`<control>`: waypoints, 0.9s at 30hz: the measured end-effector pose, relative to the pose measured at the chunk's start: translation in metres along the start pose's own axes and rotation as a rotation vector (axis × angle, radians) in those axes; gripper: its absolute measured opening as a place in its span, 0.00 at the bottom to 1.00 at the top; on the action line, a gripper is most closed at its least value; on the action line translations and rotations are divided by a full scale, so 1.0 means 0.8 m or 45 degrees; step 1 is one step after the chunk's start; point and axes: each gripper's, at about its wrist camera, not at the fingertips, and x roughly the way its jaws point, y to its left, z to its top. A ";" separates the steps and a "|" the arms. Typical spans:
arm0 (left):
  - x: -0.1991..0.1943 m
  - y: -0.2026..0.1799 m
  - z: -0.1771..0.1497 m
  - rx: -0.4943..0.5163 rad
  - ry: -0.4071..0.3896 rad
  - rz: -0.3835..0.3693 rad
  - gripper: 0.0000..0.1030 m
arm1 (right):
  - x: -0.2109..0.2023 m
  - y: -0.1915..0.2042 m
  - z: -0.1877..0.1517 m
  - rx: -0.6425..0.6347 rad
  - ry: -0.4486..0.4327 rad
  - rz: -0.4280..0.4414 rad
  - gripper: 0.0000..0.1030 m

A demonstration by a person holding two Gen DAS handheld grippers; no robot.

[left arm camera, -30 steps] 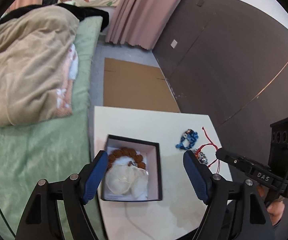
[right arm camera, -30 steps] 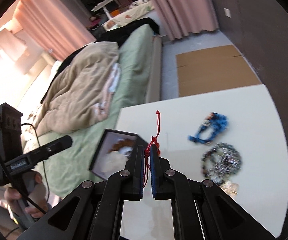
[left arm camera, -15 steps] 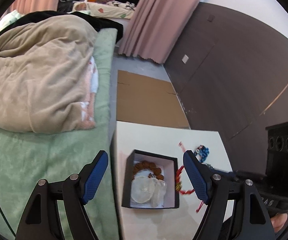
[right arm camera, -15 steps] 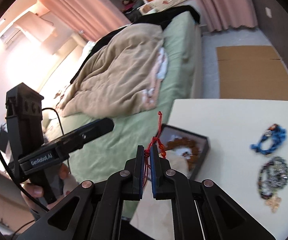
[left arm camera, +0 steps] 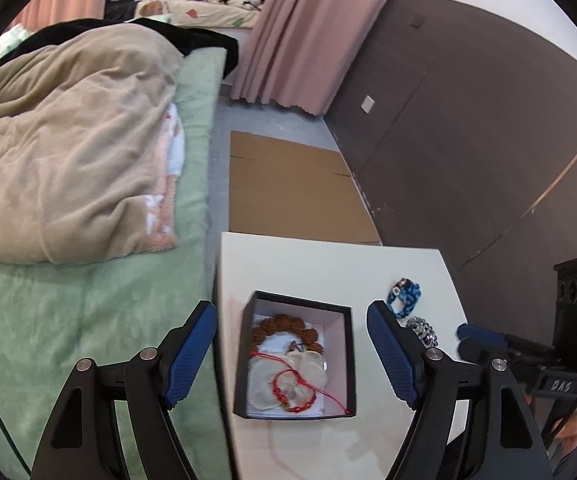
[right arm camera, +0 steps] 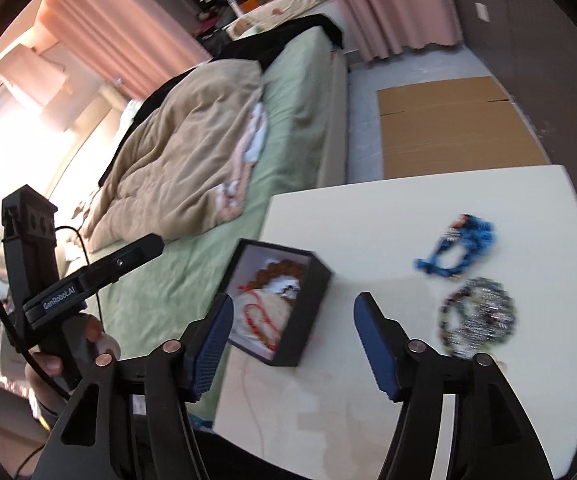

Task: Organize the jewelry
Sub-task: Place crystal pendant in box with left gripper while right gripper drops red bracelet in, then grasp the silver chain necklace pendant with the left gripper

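A black box with a white inside stands on the white table. In it lie a brown bead bracelet, a pale translucent pouch and a red string bracelet. My left gripper hangs open above the box, with nothing between its fingers. My right gripper is just right of the box. Its jaws are opening and hold nothing, and the red string bracelet rests inside. A blue bracelet and a dark beaded bracelet lie on the table to the right.
A bed with a green sheet and a beige blanket runs along the table's left edge. Flat cardboard lies on the floor beyond the table. A dark wall stands to the right. A hand grips the left tool.
The right gripper has gone from shut on the red string bracelet to open. The bracelet has dropped into the box. Both views have shifted back toward the box.
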 end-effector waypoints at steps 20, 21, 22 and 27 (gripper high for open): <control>0.068 -0.132 -0.020 0.243 0.131 -0.040 0.76 | -0.068 -0.139 -0.025 0.266 -0.043 -0.220 0.74; 0.074 -0.138 -0.021 0.253 0.147 -0.045 0.76 | -0.070 -0.143 -0.027 0.273 -0.046 -0.228 0.74; 0.078 -0.144 -0.023 0.262 0.159 -0.048 0.76 | -0.074 -0.148 -0.029 0.279 -0.050 -0.234 0.74; 0.104 -0.174 -0.033 0.321 0.207 -0.041 0.72 | -0.080 -0.171 -0.036 0.316 -0.060 -0.230 0.74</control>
